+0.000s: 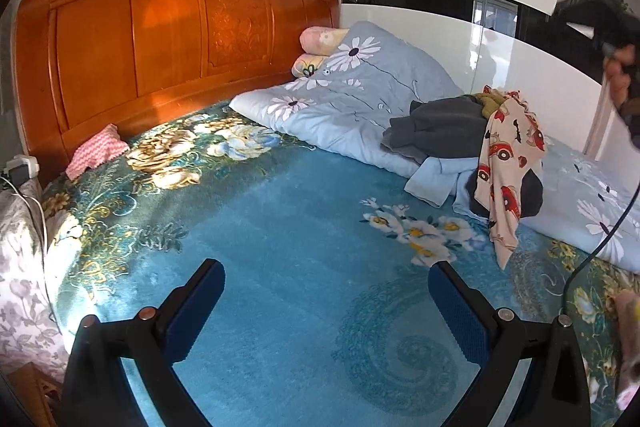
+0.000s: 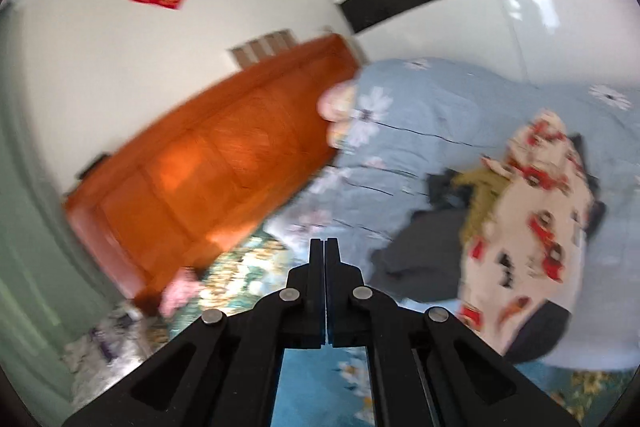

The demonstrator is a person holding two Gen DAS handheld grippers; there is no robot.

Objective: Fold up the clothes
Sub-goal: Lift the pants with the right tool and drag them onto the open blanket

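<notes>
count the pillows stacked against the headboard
2. The upper pillow and the lower pillow lie stacked beside the headboard, partly covered by the blue quilt; more may be hidden under it.

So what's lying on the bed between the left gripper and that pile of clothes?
In the left wrist view, nothing but bare blue floral blanket lies between the open left gripper and the pile of clothes on the quilt.
</notes>
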